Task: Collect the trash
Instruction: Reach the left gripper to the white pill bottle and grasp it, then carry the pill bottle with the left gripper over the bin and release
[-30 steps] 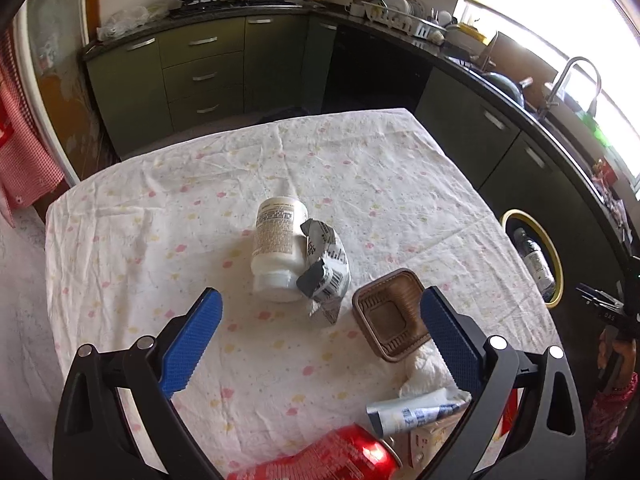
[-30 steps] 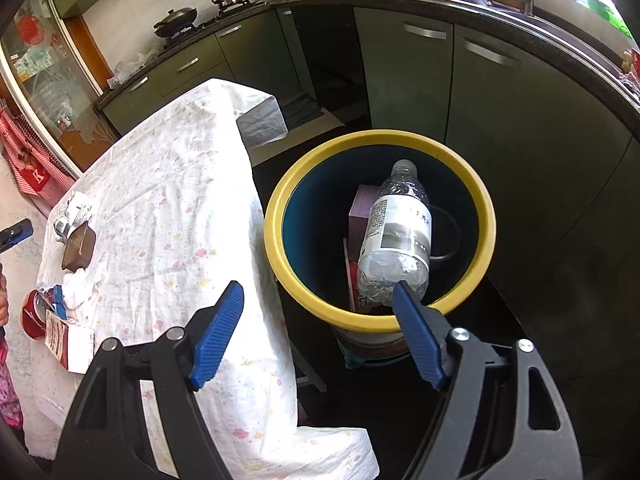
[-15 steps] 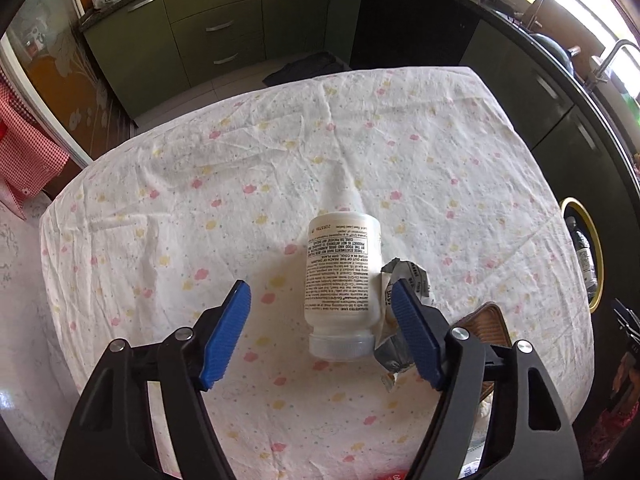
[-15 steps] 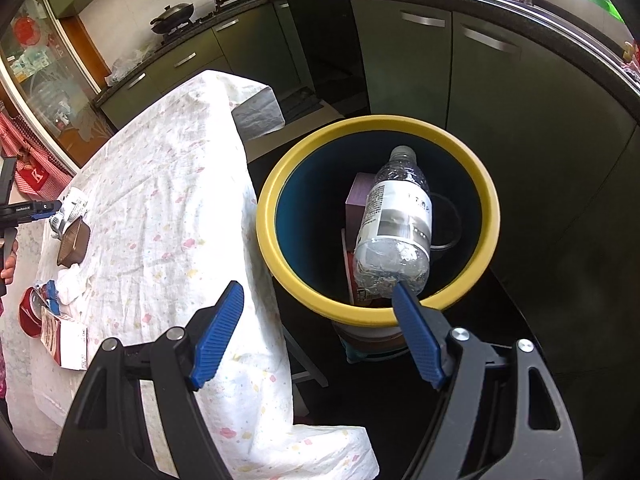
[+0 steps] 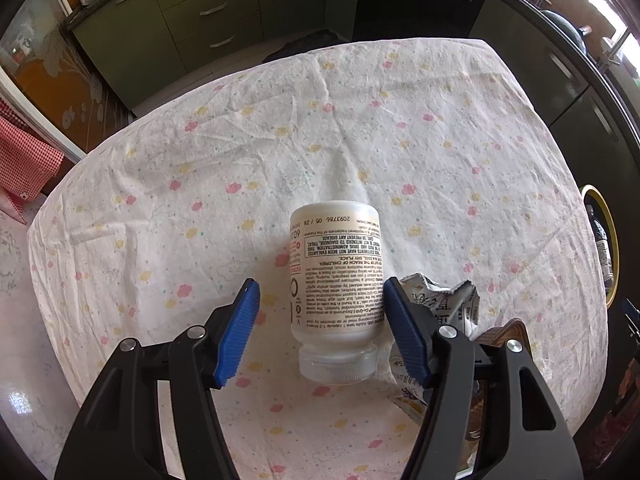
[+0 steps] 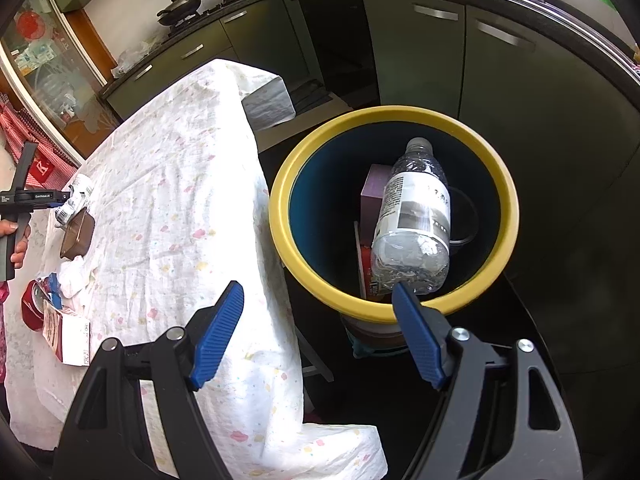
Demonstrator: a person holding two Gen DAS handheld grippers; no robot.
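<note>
A white pill bottle (image 5: 335, 276) lies on its side on the flowered tablecloth (image 5: 280, 140), cap toward me. My left gripper (image 5: 318, 328) is open and straddles the bottle's lower half; the right pad sits against its side, the left pad stands apart. A crumpled printed wrapper (image 5: 444, 304) lies just right of the bottle. My right gripper (image 6: 316, 334) is open and empty, held above the floor between the table edge and a yellow-rimmed blue bin (image 6: 304, 176). The bin holds a clear plastic bottle (image 6: 414, 216) and a purple box (image 6: 372, 208).
A brown square container (image 6: 78, 232), white tissue (image 6: 78, 276), a red can (image 6: 32, 312) and a small carton (image 6: 68, 332) lie on the table's near end. Dark kitchen cabinets (image 6: 440, 52) stand behind the bin.
My left gripper has moved forward and down over the pill bottle, which now lies between its pads. My right gripper has stayed over the bin area with little movement.
</note>
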